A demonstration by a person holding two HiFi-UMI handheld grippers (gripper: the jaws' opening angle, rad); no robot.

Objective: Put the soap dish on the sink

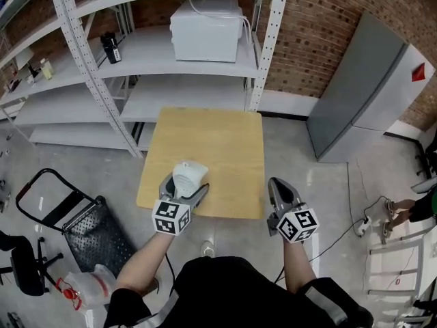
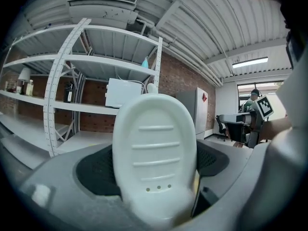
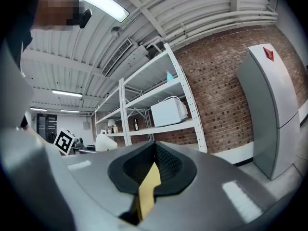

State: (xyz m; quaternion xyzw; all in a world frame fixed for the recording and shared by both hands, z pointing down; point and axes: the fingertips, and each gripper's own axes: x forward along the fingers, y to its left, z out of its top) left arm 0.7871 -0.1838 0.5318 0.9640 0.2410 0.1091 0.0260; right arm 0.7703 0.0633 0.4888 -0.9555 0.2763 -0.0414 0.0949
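Observation:
A white oval soap dish (image 1: pixel 188 176) with raised ribs and three small holes stands upright between the jaws of my left gripper (image 1: pixel 186 185), which is shut on its lower end. In the left gripper view the soap dish (image 2: pixel 154 129) fills the middle, with the black pads (image 2: pixel 94 170) on either side of it. My right gripper (image 1: pixel 280 191) hovers over the near right edge of the wooden table (image 1: pixel 232 142), shut with nothing in it. In the right gripper view the right gripper (image 3: pixel 153 170) shows only a thin slit, and the soap dish (image 3: pixel 106 141) appears far left.
White metal shelving (image 1: pixel 171 63) stands behind the table, with a white boxy appliance (image 1: pixel 208 29) and a dark bottle (image 1: pixel 110 46) on it. A grey cabinet (image 1: pixel 369 94) stands at the right by the brick wall. A black hand trolley (image 1: pixel 75 221) lies on the floor at the left.

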